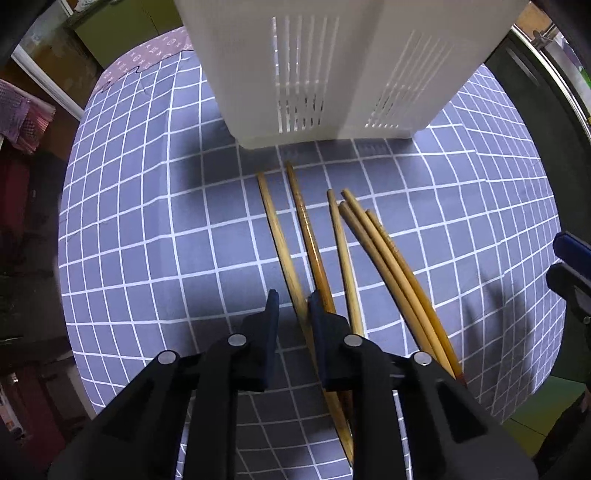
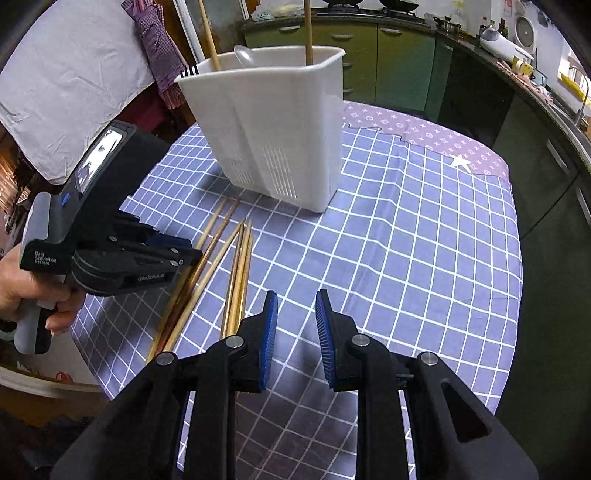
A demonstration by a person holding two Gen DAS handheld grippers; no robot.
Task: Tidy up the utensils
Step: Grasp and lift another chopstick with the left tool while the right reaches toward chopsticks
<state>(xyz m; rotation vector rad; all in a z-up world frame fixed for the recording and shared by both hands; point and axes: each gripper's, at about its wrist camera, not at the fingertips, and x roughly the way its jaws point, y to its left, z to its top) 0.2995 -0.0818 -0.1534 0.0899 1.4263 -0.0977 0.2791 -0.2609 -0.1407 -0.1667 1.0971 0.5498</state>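
A: Container first. White holder (image 2: 273,125), upper centre of the right wrist view, upright on the checked cloth (image 2: 406,258) over the surface. Slotted walls near its base.

B: Contents?

A: Two wooden sticks (image 2: 208,35) rise out of the top and run off the frame edge. A spoon bowl (image 2: 244,55) shows just above the rim; dark fork tines (image 2: 191,70) at the left corner. The rest is hidden by the walls.

B: Loose chopsticks (image 1: 347,251)?

A: Six on the cloth, in front of the holder, tips toward it but apart from it. In the left wrist view they fan through the centre: two singles on the left, one in the middle, three bunched on the right.

B: Left hand-held gripper (image 1: 292,306)?

A: Low over the near ends, lower centre of its view. Jaws narrowly parted, with the leftmost chopstick (image 1: 280,243) passing between them, close against the right finger. Whether that finger pinches it, I can't tell; the left finger stands clear.

B: Right hand-held gripper (image 2: 295,306)?

A: Jaws parted, nothing between them but cloth. The bunch lies just left of its left finger.

B: Look of the chopsticks?

A: Plain wood, round, tapering. Mostly pale tan; two darker amber and glossy.
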